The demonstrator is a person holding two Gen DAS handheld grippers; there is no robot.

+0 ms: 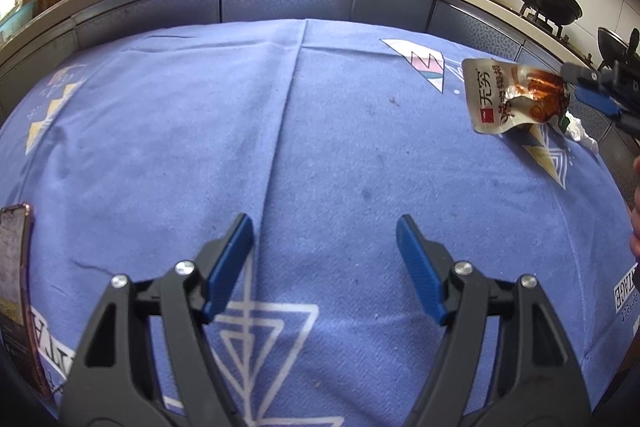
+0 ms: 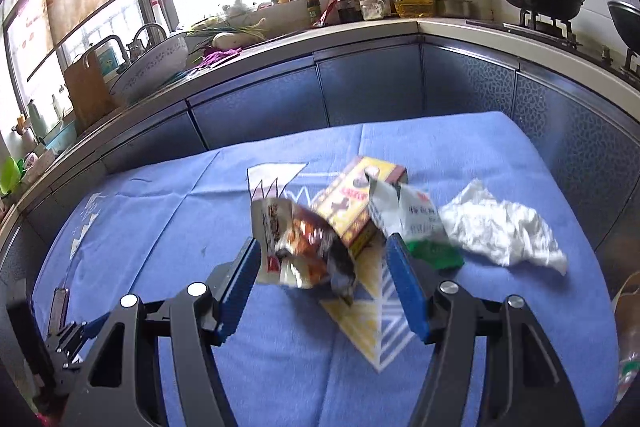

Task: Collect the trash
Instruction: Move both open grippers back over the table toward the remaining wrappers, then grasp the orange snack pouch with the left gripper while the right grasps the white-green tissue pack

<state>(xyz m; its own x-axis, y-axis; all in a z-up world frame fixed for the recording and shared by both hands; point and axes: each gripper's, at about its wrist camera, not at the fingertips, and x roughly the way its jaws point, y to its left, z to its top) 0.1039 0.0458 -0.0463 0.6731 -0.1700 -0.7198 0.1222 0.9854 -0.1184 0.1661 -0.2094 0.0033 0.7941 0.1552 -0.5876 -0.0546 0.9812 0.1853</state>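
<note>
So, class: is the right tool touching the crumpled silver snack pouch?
Cannot tell. In the right wrist view the pouch sits between the open right tool's blue pads, near the left one, but blur hides any contact.

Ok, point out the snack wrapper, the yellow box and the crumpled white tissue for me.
snack wrapper (image 2: pixel 298 247): right wrist view, on its printed front.
yellow box (image 2: pixel 352 205): right wrist view, on its top face.
crumpled white tissue (image 2: pixel 504 231): right wrist view, on its middle folds.

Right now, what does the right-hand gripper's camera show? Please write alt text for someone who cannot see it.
The open right gripper reaches toward a crumpled snack wrapper on a blue tablecloth. Behind the wrapper lie a yellow box, a white-and-green packet and a crumpled tissue; a cluttered kitchen counter fills the background.
</note>
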